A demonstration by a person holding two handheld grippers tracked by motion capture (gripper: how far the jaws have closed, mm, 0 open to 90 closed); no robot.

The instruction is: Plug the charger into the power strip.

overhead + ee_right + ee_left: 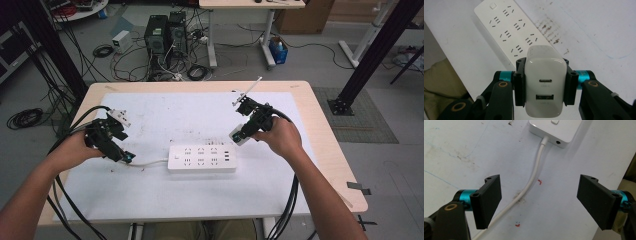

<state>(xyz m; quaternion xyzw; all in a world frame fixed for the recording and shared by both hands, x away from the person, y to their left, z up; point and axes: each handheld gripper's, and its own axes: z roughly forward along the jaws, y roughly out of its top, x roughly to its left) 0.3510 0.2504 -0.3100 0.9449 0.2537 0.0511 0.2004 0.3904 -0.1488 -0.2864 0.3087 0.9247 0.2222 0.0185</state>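
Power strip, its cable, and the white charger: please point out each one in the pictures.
power strip [201, 158], high view, middle of its top face
cable [534, 171], left gripper view, mid-length of the cord
white charger [545, 71], right gripper view, face above the USB-C port

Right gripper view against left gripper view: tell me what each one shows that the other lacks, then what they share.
Right gripper view alone: a white charger clamped between its tongs, with two USB ports facing the camera, and the socket face of the power strip.

Left gripper view alone: open tongs astride the white cord, which runs into the strip's end, and small red marks on the table.

Shared: the white power strip and the scuffed white table top.
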